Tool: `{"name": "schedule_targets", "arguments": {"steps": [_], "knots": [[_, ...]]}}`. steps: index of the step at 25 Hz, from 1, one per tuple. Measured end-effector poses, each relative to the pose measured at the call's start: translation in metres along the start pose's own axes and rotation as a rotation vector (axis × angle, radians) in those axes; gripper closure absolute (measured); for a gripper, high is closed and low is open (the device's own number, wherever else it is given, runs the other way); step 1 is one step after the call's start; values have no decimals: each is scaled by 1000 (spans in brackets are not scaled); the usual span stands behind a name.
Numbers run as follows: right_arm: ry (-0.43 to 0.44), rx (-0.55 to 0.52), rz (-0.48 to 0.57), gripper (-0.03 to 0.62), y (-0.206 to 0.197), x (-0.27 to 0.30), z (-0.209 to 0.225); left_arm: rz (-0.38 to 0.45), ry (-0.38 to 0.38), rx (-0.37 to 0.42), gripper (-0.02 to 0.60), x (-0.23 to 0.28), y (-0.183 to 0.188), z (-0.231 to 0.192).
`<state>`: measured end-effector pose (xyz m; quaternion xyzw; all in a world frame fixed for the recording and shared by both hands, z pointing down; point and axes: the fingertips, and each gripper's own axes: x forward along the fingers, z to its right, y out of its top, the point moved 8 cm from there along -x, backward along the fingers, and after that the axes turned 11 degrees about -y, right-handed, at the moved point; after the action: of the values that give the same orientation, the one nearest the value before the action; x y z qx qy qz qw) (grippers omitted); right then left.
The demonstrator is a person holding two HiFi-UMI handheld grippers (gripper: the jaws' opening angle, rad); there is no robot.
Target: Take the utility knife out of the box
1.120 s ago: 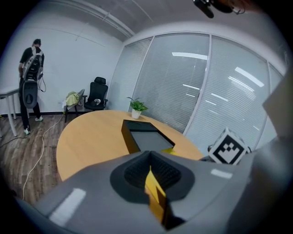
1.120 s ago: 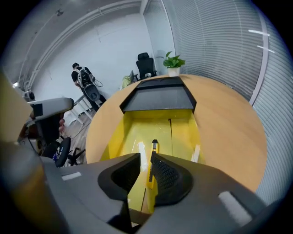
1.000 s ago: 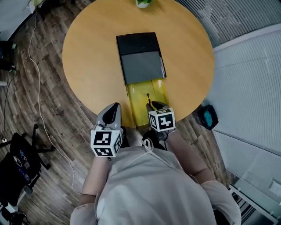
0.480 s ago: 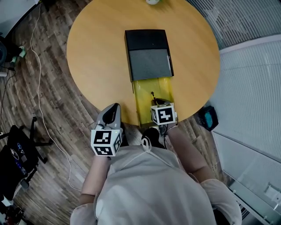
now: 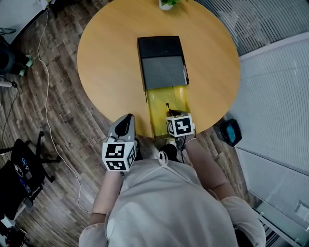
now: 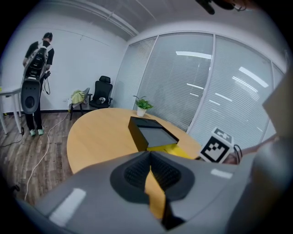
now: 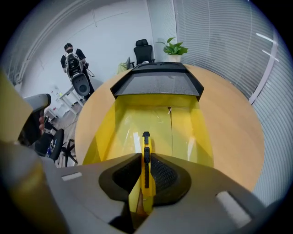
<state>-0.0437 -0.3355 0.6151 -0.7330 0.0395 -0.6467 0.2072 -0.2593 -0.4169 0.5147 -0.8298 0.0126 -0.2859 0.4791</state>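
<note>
Wood-toned round worktop (image 5: 111,58) carries a black box (image 5: 161,48), lying lengthwise away from the person. Its yellow inner tray (image 5: 166,96) is slid out toward the near edge.

Right claw (image 7: 145,157): positioned over the near end of the yellow tray, pointing steeply downward. Its jaws are closing, with the utility knife (image 7: 146,146) between them. The knife is yellow with a black ribbed slider and stands on its edge, aligned along the jaws. Both pads appear to bear against its sides. The knife's forward end projects past the jaw tips, and the tray floor shows beyond it. The knife remains within the tray's outline.

Left claw (image 6: 150,155): held at the worktop's near edge, left of the tray and apart from it. Its jaws are drawn together at the tips, and nothing is between them.

Surroundings: a small potted plant (image 5: 167,4) stands at the far edge of the worktop. A wooden plank floor (image 5: 58,120) lies to the left. A person (image 6: 36,77) stands by the far wall, with an office chair (image 6: 103,93) nearby.
</note>
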Motion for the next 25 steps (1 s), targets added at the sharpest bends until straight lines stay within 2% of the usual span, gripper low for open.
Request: {"name": "schedule_targets", "arguments": {"steps": [7,12,19,25], "knots": [[51,53,142,530,9,-47,15,50,-8,39,575,3,20,25],[94,93,281,530,22,-87,32,92,-19,91,575,7,40,48],[131,112,508,530,40,-151,55,216,-18,156,575,6,91,80],[148,117,648,530,53,-195,77,294,-38,213,575,3,123,111]]}}
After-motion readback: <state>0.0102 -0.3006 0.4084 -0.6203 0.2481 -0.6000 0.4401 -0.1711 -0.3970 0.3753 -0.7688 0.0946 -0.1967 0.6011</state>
